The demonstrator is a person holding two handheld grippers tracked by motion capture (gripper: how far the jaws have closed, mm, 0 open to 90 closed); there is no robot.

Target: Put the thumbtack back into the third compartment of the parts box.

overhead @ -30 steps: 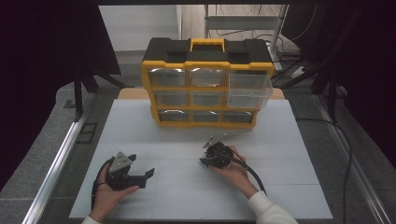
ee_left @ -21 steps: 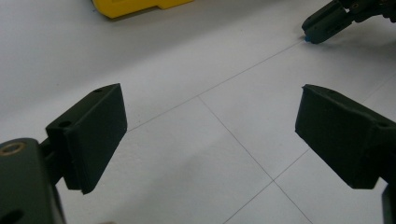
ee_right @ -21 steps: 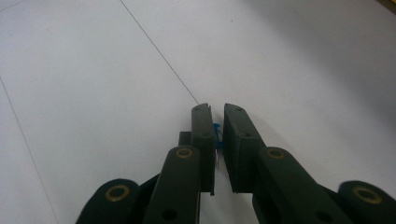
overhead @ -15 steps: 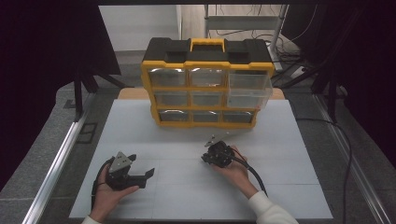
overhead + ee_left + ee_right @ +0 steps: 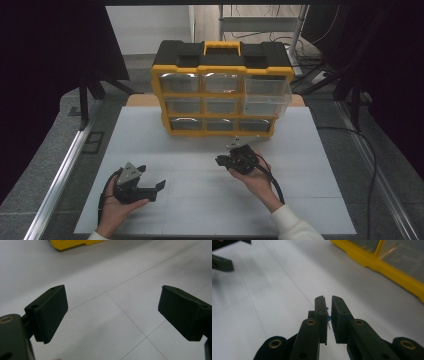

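Right gripper (image 5: 328, 315) nearly closed, pinching small blue item (image 5: 327, 316), too tiny to identify, low over table (image 5: 200, 200) before organizer (image 5: 222, 92). Left gripper (image 5: 112, 312) wide open, empty, idle near table's left front. One right drawer (image 5: 267, 86) protrudes. Likely midway: item held, stowing pending.

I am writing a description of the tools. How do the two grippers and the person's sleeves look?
Both grippers are black with flat rectangular jaws. The left gripper carries a grey three-cornered plate. The right gripper shows brass rivets, and a black cable trails from it. The sleeve is white.
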